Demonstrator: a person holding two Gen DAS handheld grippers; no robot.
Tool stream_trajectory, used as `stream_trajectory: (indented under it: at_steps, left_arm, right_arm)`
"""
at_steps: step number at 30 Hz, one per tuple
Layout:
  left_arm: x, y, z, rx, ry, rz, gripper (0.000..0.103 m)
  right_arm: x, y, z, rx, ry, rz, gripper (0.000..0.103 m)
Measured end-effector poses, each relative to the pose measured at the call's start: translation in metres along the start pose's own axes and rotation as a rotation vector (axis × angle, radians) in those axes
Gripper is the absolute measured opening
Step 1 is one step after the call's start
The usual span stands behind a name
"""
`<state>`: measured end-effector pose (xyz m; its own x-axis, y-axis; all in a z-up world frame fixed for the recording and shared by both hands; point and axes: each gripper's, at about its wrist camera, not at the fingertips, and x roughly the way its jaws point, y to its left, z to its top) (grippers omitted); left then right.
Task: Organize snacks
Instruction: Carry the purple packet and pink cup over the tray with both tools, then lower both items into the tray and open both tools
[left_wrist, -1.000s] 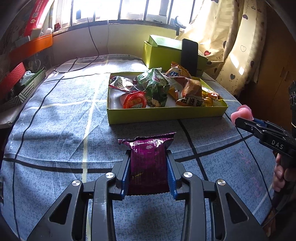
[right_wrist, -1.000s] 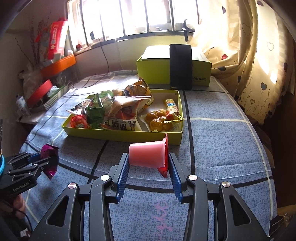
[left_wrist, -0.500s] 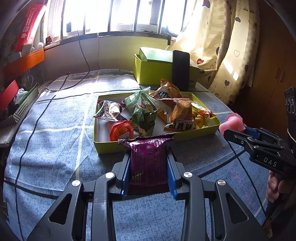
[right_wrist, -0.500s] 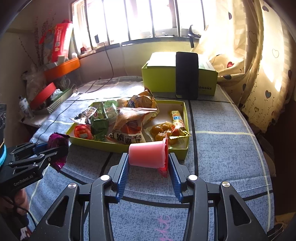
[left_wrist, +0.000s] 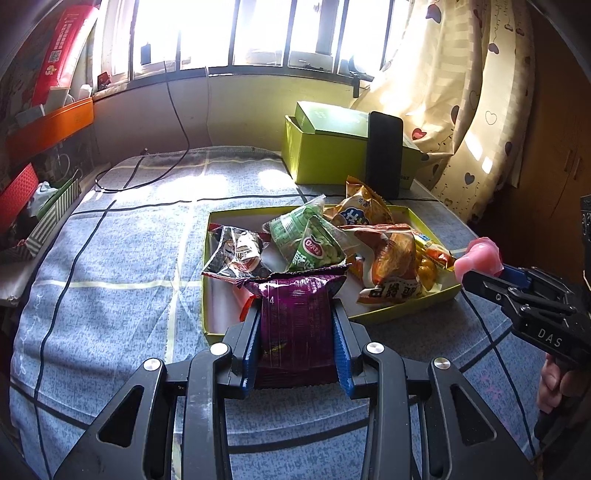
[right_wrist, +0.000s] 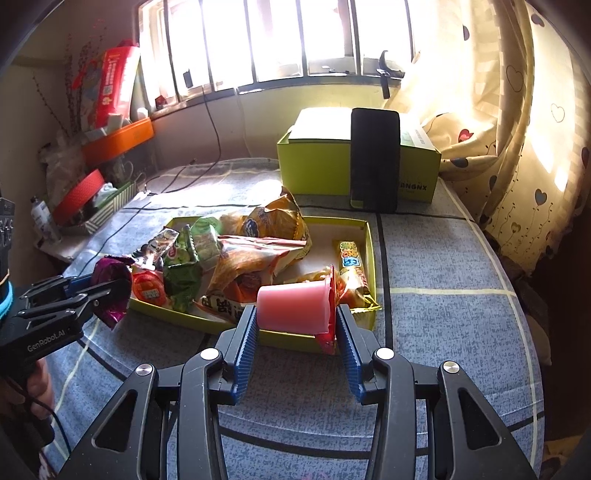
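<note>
My left gripper (left_wrist: 295, 314) is shut on a purple snack packet (left_wrist: 295, 325), held above the near left edge of the yellow-green tray (left_wrist: 207, 295). My right gripper (right_wrist: 295, 317) is shut on a pink jelly cup (right_wrist: 291, 306) lying on its side, held above the tray's near right edge (right_wrist: 288, 338). The tray holds several snack bags: a green one (left_wrist: 310, 243), an orange one (left_wrist: 391, 266) and a red jelly cup (right_wrist: 147, 288). The right gripper shows at the right of the left wrist view (left_wrist: 476, 266); the left gripper shows at the left of the right wrist view (right_wrist: 107, 291).
The tray lies on a blue checked cloth (left_wrist: 122, 266). Behind it stands a green box (right_wrist: 321, 166) with a black phone (right_wrist: 375, 158) leaning on it. Shelves with clutter (left_wrist: 40, 155) run along the left. A curtain (right_wrist: 517, 129) hangs at the right. A cable (left_wrist: 147, 173) lies at the back.
Both grippers have moved forward toward the tray with their loads; they now reach its near edge. Both grips are unchanged.
</note>
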<state>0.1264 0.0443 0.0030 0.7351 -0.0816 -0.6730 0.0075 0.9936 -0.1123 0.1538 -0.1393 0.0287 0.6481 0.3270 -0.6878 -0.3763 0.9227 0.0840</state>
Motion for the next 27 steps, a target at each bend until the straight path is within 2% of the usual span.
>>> stream_trajectory:
  at_steps: [27]
  left_arm:
    - [0.056, 0.027, 0.046, -0.051, 0.002, 0.013, 0.036]
  right_arm:
    - [0.067, -0.016, 0.030, -0.004, 0.056, -0.007, 0.041]
